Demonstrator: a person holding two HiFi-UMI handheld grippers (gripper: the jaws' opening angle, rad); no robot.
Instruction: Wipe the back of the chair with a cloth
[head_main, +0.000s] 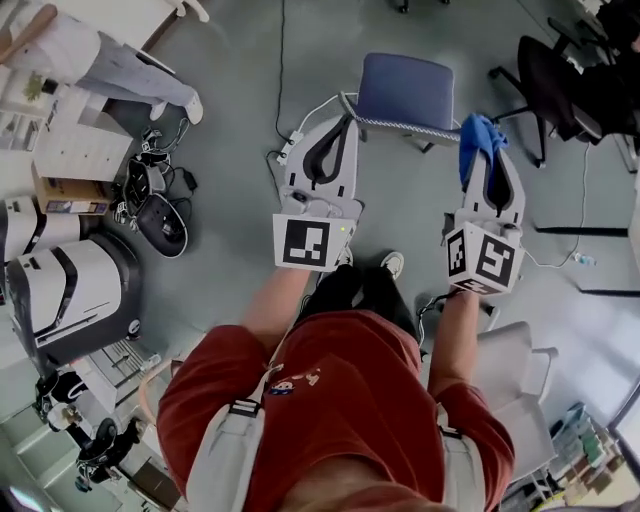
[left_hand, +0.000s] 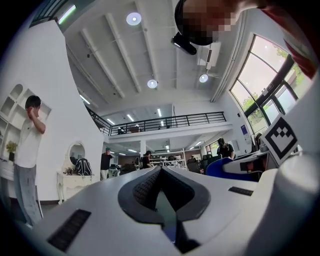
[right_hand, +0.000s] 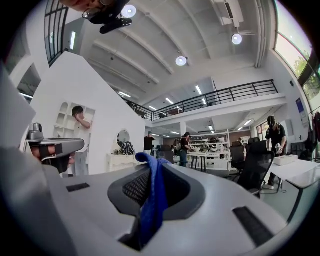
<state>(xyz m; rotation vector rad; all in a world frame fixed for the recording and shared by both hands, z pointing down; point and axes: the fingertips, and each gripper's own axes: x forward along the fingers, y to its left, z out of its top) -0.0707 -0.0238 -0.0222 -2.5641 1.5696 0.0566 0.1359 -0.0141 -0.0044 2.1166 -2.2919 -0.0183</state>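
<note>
Hanging from the clenched right tool (head_main: 492, 165) at mid-right, the thinly pinched cloth (head_main: 478, 138) could slip free before reaching the chair (head_main: 405, 90).

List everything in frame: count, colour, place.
blue chair: 1, blue, on the floor ahead, top centre
cloth: 1, blue, draped over the right gripper's tips
office chair: 1, black, top right
white chair: 1, white, lower right beside the person
power strip: 1, white, with cable, on the floor left of the blue chair
machine: 1, white and black, left edge
cardboard box: 1, brown, left, above the machine
gear: pile, count unclear, black, on the floor by the box
other person: 1, light trousers, top left
left gripper: 1, white, jaws together, nothing held, tips near the blue chair's edge
right gripper: 1, white, shut on the cloth
</note>
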